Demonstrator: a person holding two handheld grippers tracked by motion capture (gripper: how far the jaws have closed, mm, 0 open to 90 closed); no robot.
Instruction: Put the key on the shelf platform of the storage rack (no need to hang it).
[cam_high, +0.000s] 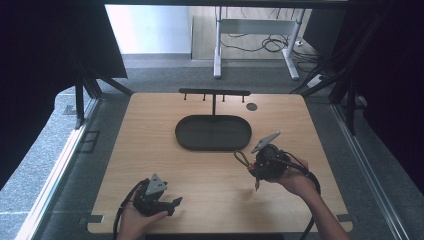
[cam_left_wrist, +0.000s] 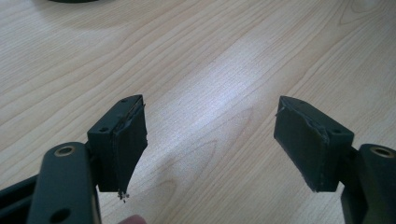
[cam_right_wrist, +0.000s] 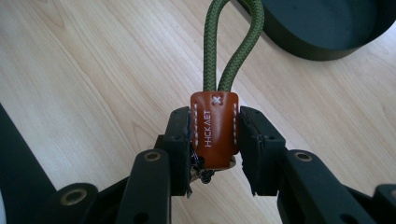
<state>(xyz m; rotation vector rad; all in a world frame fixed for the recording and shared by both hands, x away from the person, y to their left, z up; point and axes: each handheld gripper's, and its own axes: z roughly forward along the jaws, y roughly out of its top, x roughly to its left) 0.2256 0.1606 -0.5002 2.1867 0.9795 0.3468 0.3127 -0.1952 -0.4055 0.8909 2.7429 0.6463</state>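
1. High view: tabletop (cam_high: 165, 165) holds a black tray stand (cam_high: 213, 132) at 11 o'clock of the right gripper (cam_high: 256, 172).
2. Its jaws clamp a keychain (cam_right_wrist: 215, 133); the loop could snag the tray rim.
3. Left gripper (cam_left_wrist: 210, 140) rests gaping, empty.

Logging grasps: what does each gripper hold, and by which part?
Right gripper clamps the key strap by its brown leather tab. Left gripper holds nothing.

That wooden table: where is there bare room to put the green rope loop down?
Bare wood lies left of the black oval tray, between it and the left gripper, and along the table's right edge. The rope loop hangs in the right gripper. Tighter spots: behind the tray by the hook rack.
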